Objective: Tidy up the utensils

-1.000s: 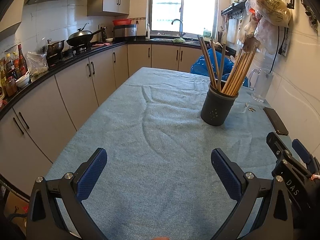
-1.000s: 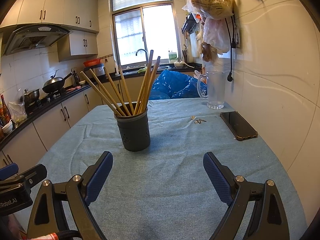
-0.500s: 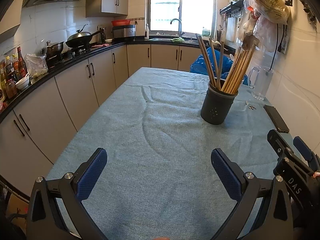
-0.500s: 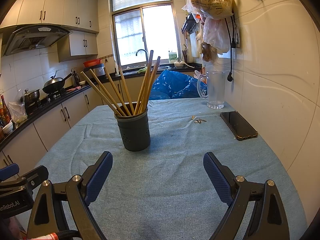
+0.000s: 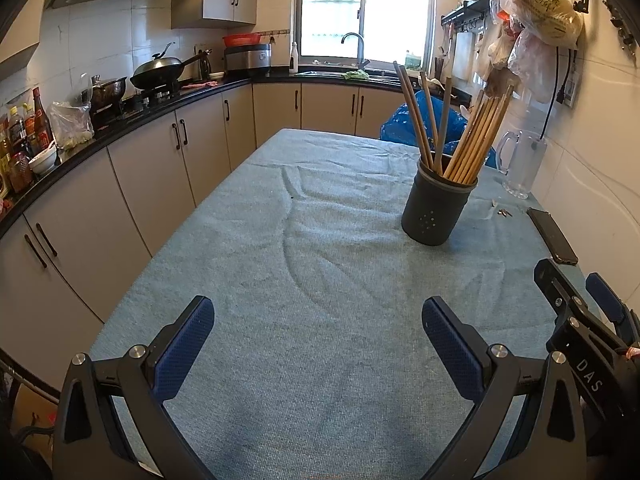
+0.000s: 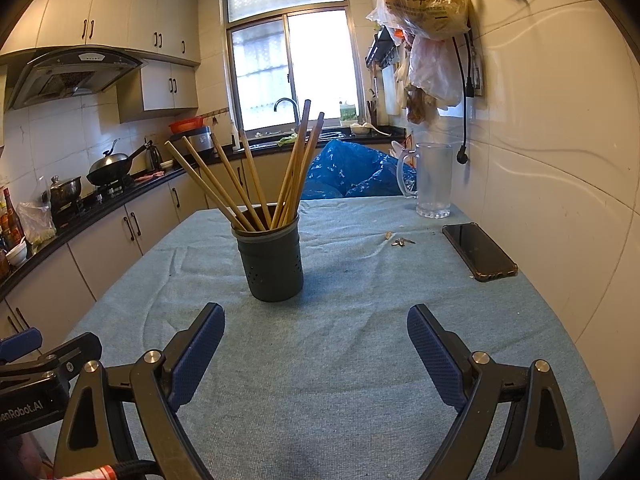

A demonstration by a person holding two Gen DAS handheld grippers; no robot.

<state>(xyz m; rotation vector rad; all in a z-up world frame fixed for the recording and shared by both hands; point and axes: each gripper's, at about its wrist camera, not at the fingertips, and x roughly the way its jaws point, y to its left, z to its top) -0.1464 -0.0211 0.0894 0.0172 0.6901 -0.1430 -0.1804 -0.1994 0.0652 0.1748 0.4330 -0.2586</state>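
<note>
Two hand-held grippers hover low over the near end of the table [image 6: 360, 400], which is covered in a blue-grey cloth. The left hand-held gripper [image 5: 318, 336] has its blue-padded fingers spread wide with nothing between them, and the right hand-held gripper [image 6: 316, 334] is spread just as wide and equally empty. Further along the table stands a dark utensil holder [image 6: 273, 264], upright, with a fan of wooden chopsticks [image 6: 256, 184] leaning out of its top. Well apart from it, by the wall, lie a black phone [image 6: 479, 251] and a few small keys [image 6: 402, 242], with a clear plastic jug [image 6: 432, 180] at the far corner.
</note>
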